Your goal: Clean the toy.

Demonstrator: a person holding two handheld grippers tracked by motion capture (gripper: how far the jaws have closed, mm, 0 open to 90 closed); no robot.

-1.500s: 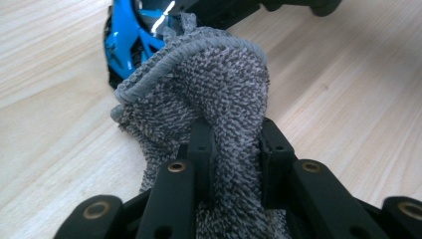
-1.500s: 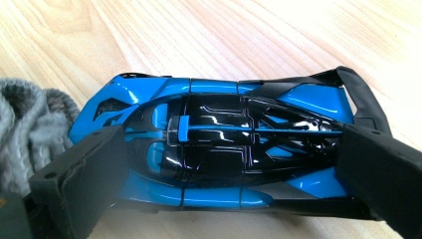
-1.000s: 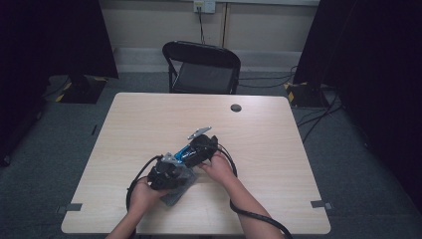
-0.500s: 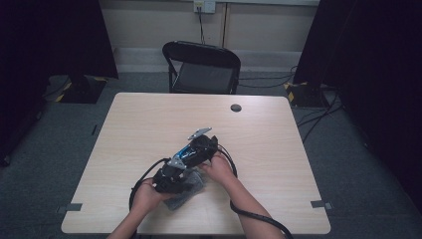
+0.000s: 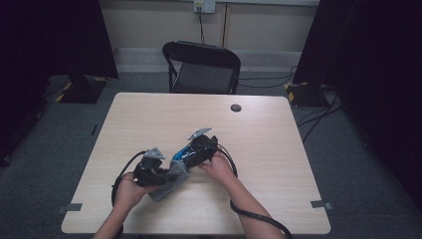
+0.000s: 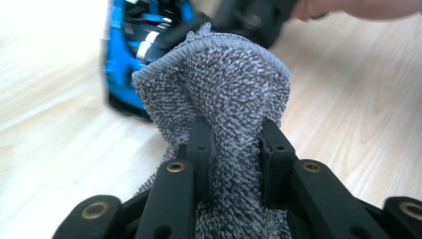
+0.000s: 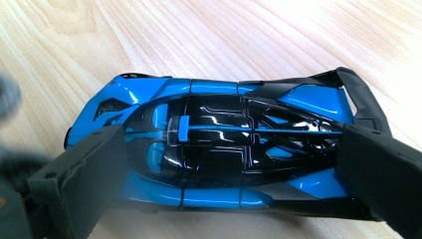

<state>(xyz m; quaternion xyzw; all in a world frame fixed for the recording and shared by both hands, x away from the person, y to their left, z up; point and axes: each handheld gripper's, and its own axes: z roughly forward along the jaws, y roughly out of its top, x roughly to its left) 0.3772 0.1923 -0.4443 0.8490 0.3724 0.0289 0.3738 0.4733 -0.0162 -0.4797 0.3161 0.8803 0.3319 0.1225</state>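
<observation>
A blue and black toy car (image 7: 219,144) lies lengthwise on the wooden table between my right gripper's (image 7: 229,149) jaws. One pad presses on each end of it. In the high view the car (image 5: 179,159) sits near the table's front middle, with the right gripper (image 5: 191,153) reaching onto it from the upper right. My left gripper (image 6: 236,134) is shut on a bunched grey terry cloth (image 6: 219,94), held up just short of the car (image 6: 132,55). From above, the cloth (image 5: 171,183) hangs from the left gripper (image 5: 161,174) to the car's left.
The table (image 5: 268,149) has a small dark round plug (image 5: 236,107) near its far edge. A black folding chair (image 5: 201,67) stands behind the table. Black cables (image 5: 122,174) loop from both grippers over the front of the table.
The left gripper has drawn back to the left and lifted a little, taking the grey cloth away from the car. The right gripper and the car have stayed put.
</observation>
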